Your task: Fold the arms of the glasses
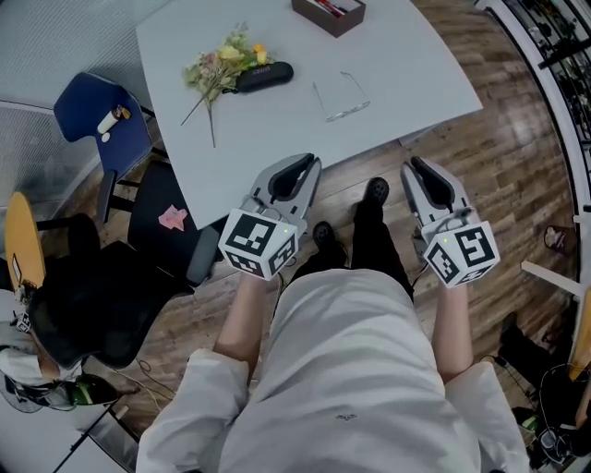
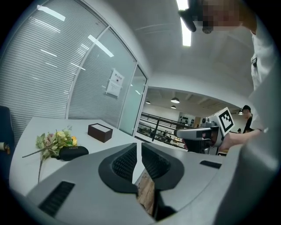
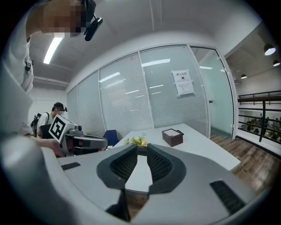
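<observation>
The glasses, thin-framed with both arms unfolded, lie on the white table to the right of its middle. Both grippers hover off the table's near edge, apart from the glasses and pointing toward the table. My left gripper is shut with nothing between its jaws. My right gripper stands open with a narrow empty gap. The glasses do not show in either gripper view.
A black glasses case lies by a small flower bunch on the table's left. A brown box sits at the far edge. A blue chair and a black chair stand at the left.
</observation>
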`<state>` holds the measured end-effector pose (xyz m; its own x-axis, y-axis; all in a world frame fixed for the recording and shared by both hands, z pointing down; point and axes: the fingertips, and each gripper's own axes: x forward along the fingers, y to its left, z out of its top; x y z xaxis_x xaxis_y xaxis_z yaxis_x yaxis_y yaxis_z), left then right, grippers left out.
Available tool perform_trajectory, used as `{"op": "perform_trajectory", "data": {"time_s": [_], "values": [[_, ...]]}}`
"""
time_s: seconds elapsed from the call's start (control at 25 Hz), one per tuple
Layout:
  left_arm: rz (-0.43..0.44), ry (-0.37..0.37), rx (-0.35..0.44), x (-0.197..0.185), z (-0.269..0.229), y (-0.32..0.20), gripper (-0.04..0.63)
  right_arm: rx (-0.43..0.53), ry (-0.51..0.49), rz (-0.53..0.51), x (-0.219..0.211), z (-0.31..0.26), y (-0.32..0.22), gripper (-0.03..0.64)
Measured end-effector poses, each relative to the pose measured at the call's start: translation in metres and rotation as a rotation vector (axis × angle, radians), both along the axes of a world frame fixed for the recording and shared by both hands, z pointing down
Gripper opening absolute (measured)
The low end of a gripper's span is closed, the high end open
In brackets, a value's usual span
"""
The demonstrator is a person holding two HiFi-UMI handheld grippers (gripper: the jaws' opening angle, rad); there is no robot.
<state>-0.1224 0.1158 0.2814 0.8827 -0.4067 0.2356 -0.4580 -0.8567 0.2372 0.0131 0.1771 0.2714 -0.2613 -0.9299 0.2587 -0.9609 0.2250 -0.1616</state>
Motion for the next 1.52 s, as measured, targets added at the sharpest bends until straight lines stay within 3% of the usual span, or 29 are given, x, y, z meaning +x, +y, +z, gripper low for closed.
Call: {"op": "perform_trajectory", "data": {"time_s": [0.44,1.0,1.52], "values": [[-0.060,-0.033,-0.009,0.018,0.006,-0.036,0.084,-0.011,-0.012,-0.107,0.011,0.005,-0.052,0.123],[-0.206,-0.089,-0.019,0.055,0.010,-0.097,0.091,-0.028,-0.015,-0.267,0.057,0.006,-0.135,0.135],[-0.353,-0.158,-0.065,0.083,0.034,-0.109,0.091,-0.089,-0.022,-0.449,0.086,0.039,-0.175,0.150]]}}
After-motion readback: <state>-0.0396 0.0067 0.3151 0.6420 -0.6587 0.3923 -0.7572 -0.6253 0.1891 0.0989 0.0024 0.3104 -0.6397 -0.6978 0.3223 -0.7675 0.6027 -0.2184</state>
